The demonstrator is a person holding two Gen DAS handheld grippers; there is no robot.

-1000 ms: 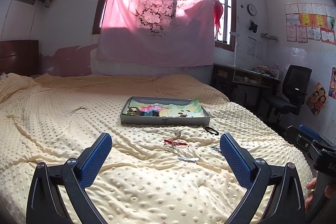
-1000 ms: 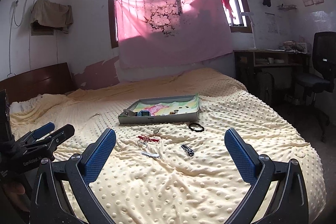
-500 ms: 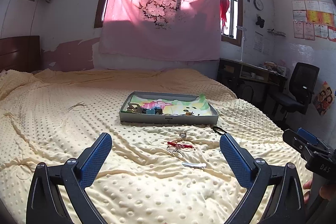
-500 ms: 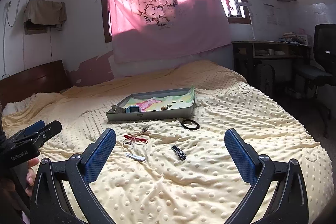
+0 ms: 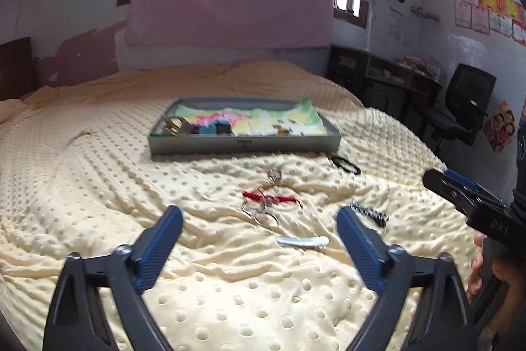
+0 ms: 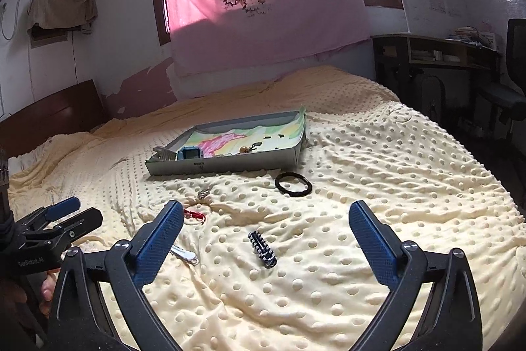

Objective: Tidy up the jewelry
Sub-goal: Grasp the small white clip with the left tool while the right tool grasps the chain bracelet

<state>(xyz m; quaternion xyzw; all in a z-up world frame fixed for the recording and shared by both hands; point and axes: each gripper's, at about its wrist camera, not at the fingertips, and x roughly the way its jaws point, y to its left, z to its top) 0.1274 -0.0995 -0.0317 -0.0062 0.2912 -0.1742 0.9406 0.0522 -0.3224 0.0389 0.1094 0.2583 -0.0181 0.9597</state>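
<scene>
Hovering over the bed [image 5: 98, 186], both claws, left [image 5: 259, 217] and right [image 6: 266, 213], have just been narrowing, still wide, nothing between

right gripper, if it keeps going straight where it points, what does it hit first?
Probably the black-and-white beaded piece: it lies on the yellow bedspread nearly centred between the open right gripper fingers, nothing in between. Depth is unclear, so it might land on bare blanket just short of it. The jaws have just been closing slightly.
</scene>
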